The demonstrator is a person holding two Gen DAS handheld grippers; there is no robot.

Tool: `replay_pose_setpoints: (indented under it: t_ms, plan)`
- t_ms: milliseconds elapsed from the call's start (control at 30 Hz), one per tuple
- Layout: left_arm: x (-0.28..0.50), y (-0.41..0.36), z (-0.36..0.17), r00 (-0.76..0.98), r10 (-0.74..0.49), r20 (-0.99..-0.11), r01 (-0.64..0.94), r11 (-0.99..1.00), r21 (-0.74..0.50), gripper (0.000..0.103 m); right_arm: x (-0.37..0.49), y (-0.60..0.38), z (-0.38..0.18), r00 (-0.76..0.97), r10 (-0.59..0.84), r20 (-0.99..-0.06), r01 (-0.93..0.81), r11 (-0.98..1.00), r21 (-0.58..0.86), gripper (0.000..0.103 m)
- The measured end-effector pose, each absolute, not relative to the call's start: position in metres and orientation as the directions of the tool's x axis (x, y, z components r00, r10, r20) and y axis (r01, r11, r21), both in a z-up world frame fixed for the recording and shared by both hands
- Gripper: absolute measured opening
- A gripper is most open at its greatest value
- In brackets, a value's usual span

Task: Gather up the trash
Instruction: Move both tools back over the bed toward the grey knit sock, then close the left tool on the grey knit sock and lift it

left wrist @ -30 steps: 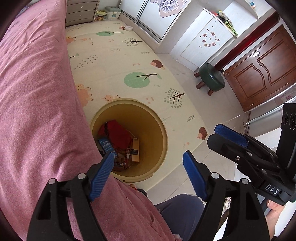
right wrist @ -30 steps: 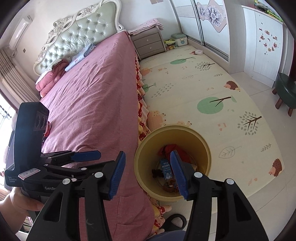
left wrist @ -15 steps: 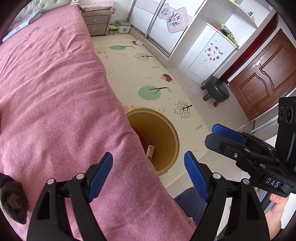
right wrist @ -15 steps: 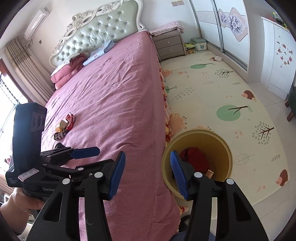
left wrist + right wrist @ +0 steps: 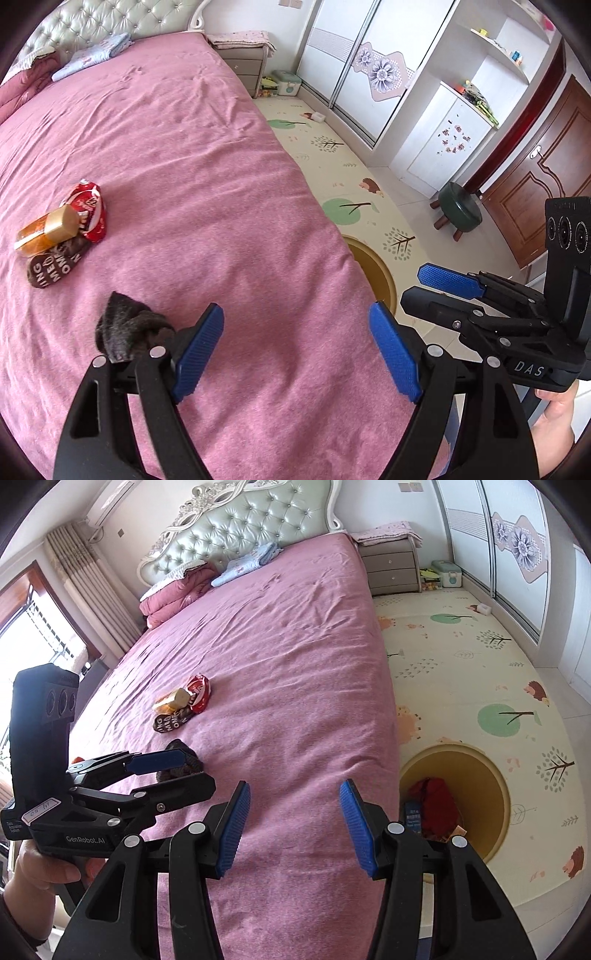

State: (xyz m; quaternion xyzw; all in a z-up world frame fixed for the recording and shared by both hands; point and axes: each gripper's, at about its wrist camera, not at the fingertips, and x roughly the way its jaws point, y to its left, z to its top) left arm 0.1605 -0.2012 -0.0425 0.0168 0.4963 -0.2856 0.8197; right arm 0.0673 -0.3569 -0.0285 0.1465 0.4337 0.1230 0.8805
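- Nearest to the yellow bin (image 5: 499,786): right tool (image 5: 295,827), half open, nothing between the blue pads, hanging over the bed (image 5: 295,664) edge just bed-side of the bin and angled down.
- Next out from the bin: left tool (image 5: 295,354), jaws wide and just been opening further, empty, also tipped down over the blanket.
- Just beyond it, dark crumpled sock (image 5: 125,325). Soft, light, should squash flat; pinch the raised bunch on top.
- Farthest from the bin, well across the bed: the little pile. Brown printed sock (image 5: 55,267), limp, same deal.
- Amber bottle with gold cap (image 5: 48,230) resting on it. Stiff, probably slick and prone to roll; grab across the body.
- Red wrapper (image 5: 90,210) touching the bottle. Crinkly, near weightless; nip a loose edge.
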Motion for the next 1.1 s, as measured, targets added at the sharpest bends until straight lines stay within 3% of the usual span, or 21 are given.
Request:
replay_pose_setpoints:
  t_ms: [467,1033,1100]
  plan:
    - [0.170,-0.134,-0.060,0.388,-0.388,-0.836,0.349,0.901,-0.257,0.084,0.077,-0.312,-0.030,0.557,0.393,-0.731,-0.162,0.915,0.369,0.050]
    - [0.204,-0.124,-0.090,0.364,-0.358,-0.860,0.283,0.922,-0.264,0.084,0.091,-0.304,-0.044,0.525,0.385,-0.759,-0.148,0.919,0.365,0.051]
    - [0.209,-0.120,-0.094,0.357,-0.362,-0.861,0.267,0.923,-0.277,0.082,0.094,-0.301,-0.045,0.523,0.382,-0.762,-0.142,0.921,0.363,0.055]
